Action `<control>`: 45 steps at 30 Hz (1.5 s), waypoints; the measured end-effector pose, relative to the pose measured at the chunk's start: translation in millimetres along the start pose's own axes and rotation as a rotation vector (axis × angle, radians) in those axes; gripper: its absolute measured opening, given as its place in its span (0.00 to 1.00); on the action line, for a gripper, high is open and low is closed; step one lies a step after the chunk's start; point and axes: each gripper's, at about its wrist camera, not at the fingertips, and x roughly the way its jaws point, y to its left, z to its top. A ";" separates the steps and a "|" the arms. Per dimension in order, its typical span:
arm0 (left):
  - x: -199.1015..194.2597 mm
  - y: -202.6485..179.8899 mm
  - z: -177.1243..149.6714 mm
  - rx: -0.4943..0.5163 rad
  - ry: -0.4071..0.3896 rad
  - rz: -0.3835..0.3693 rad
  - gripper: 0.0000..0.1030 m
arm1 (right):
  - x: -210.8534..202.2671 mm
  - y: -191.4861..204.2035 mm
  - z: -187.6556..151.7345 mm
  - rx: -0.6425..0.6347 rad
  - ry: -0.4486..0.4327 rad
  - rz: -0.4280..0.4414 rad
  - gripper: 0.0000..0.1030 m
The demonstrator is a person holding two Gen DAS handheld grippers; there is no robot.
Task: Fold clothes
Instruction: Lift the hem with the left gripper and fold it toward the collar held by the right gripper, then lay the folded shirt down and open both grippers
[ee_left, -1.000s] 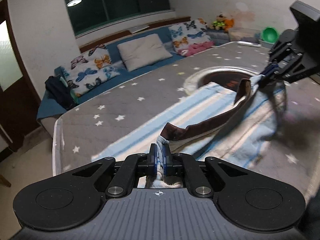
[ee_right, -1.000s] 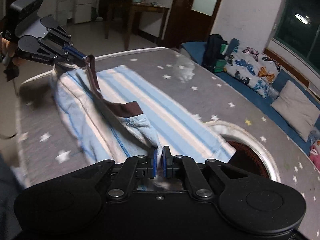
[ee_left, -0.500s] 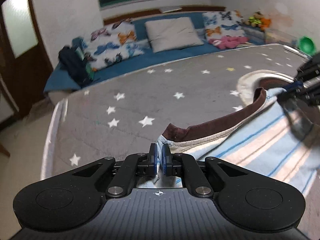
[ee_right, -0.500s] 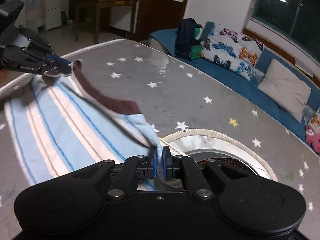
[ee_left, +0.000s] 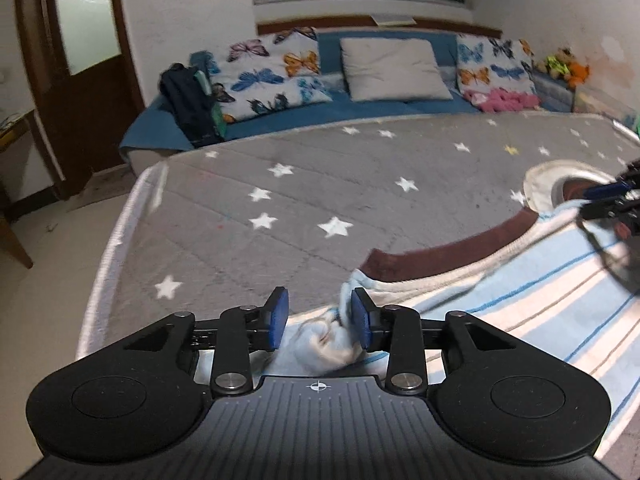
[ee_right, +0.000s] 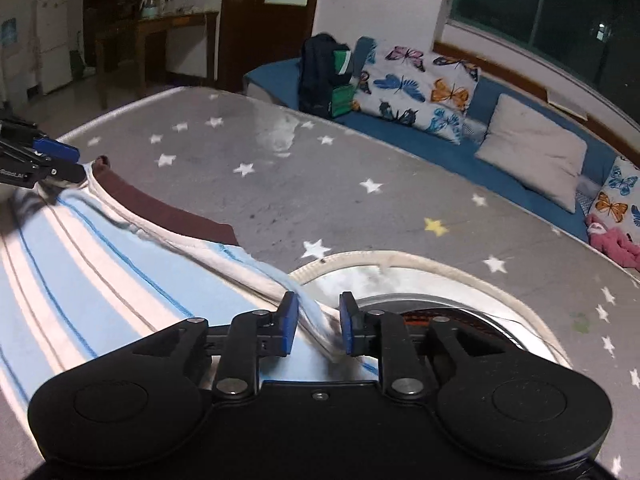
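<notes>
A light blue striped garment [ee_left: 520, 292] with a brown band [ee_left: 448, 252] along its far edge lies spread on the grey star-print mattress [ee_left: 320, 184]. My left gripper [ee_left: 318, 316] sits at the garment's left corner. Its jaws are opening, and the bunched corner lies loose between them, leaning on the right pad. My right gripper [ee_right: 318, 328] is at the other corner with its jaws opening too. A fold of the garment [ee_right: 80, 260] runs between its pads without being pinched. Each gripper shows at the edge of the other's view, the right gripper [ee_left: 612, 200] and the left gripper [ee_right: 52, 160].
A round white-rimmed opening [ee_right: 400, 264] sits in the mattress just beyond the right corner. A blue bench holds butterfly cushions [ee_left: 280, 76], a grey pillow [ee_left: 392, 68], a dark backpack [ee_right: 320, 76] and a pink toy [ee_right: 616, 244]. The mattress edge [ee_left: 116, 240] drops to the floor at left.
Both grippers came down and forward, laying the lifted brown-banded edge flat on the mattress. Both pairs of jaws, shut on the corners before, have parted.
</notes>
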 end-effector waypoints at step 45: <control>-56.2 27.0 -57.7 -0.286 0.008 0.051 0.35 | -47.3 37.5 -64.5 0.074 0.024 0.064 0.40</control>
